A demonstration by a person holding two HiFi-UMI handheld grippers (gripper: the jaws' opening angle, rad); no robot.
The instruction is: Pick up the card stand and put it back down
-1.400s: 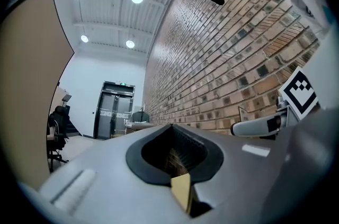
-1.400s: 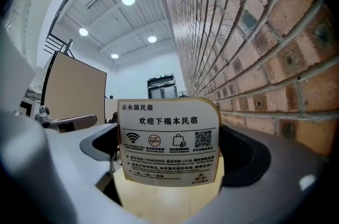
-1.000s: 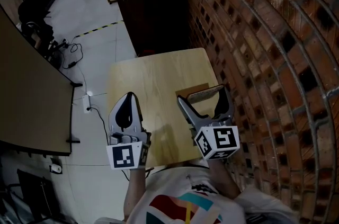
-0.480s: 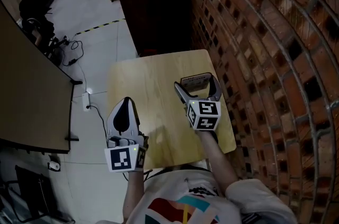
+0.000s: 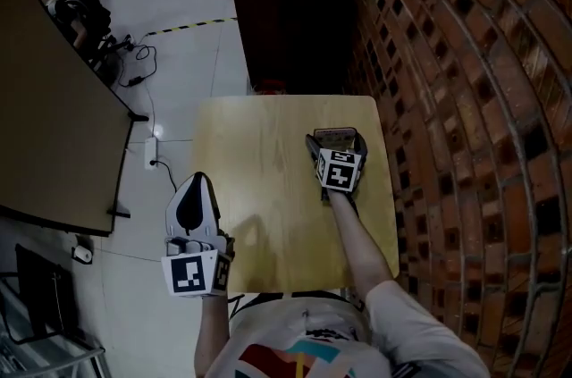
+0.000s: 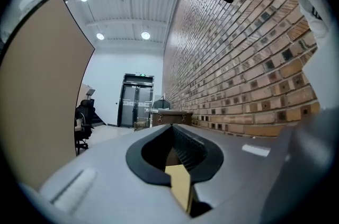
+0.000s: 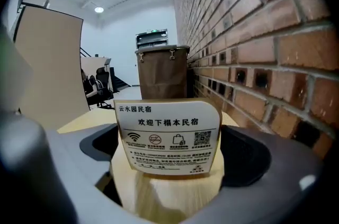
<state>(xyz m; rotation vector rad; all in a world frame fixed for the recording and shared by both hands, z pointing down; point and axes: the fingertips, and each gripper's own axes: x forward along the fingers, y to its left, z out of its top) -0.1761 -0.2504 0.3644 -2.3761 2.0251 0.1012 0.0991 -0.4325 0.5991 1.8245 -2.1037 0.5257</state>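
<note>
The card stand (image 5: 334, 136) is a white printed card in a pale wooden base, standing upright on the far right part of the wooden table (image 5: 259, 153). My right gripper (image 5: 336, 138) is open, one jaw close on each side of the stand. In the right gripper view the card stand (image 7: 168, 135) fills the gap of the right gripper (image 7: 169, 150), and I cannot tell whether the pads touch it. My left gripper (image 5: 196, 187) hangs over the table's near left edge, shut on nothing. The left gripper (image 6: 177, 164) shows its jaws pressed together in its own view.
A brick wall (image 5: 465, 99) runs close along the table's right side. A dark brown cabinet (image 5: 290, 19) stands just beyond the table's far edge. A tan partition board (image 5: 54, 99) and floor cables (image 5: 134, 68) lie to the left.
My right gripper has moved forward, away from the person, until its jaws stand around the card stand. The left gripper has drifted slightly left and back towards the table's edge.
</note>
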